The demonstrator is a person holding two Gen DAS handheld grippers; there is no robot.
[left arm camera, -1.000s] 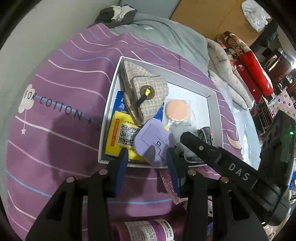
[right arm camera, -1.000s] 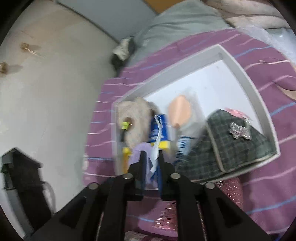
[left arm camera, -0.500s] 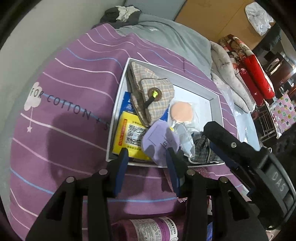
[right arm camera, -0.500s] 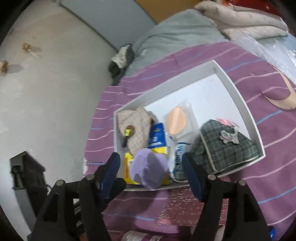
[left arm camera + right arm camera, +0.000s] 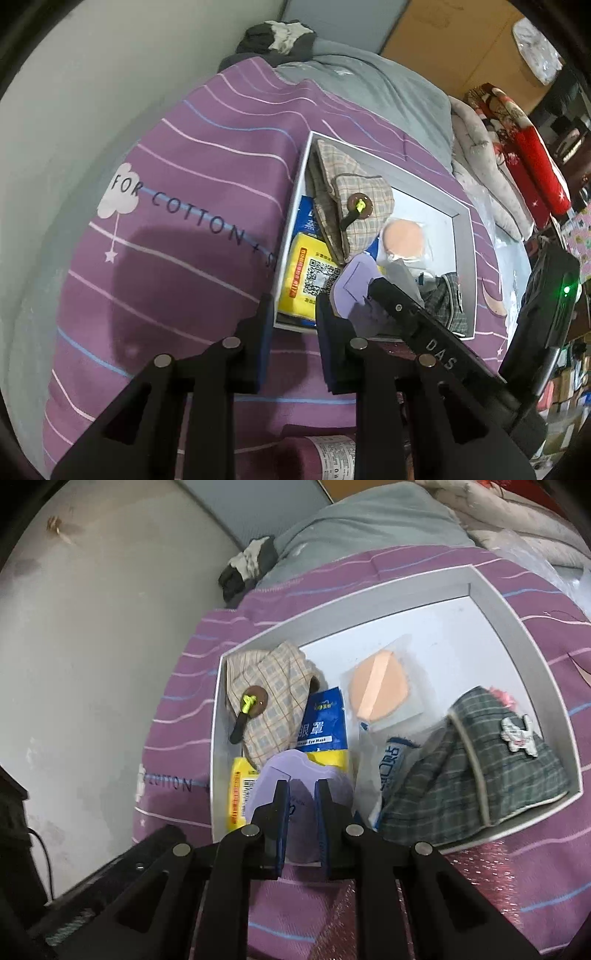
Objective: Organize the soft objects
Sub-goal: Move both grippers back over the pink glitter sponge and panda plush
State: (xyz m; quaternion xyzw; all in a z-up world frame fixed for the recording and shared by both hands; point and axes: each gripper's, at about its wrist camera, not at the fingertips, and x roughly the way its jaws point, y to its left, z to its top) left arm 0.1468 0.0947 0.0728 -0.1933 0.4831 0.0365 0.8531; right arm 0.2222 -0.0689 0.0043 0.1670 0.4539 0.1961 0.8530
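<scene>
Right wrist view: right gripper, jaws just closing, pinches the purple pouch at the white box near edge. Left gripper just narrowed, holding nothing. A shallow pinch could let it slip.

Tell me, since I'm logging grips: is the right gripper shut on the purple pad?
Shut on it: the right gripper has just closed, pads pinching the purple pad at the white tray's near edge.

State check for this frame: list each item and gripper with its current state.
right gripper: jaws just closing, pinching the lilac pad
lilac pad: gripped, at tray's near edge
left gripper: jaws just narrowed, nothing between them
white tray: open, on the purple bedspread
beige plaid pouch: in tray
orange puff: in its clear packet
</scene>
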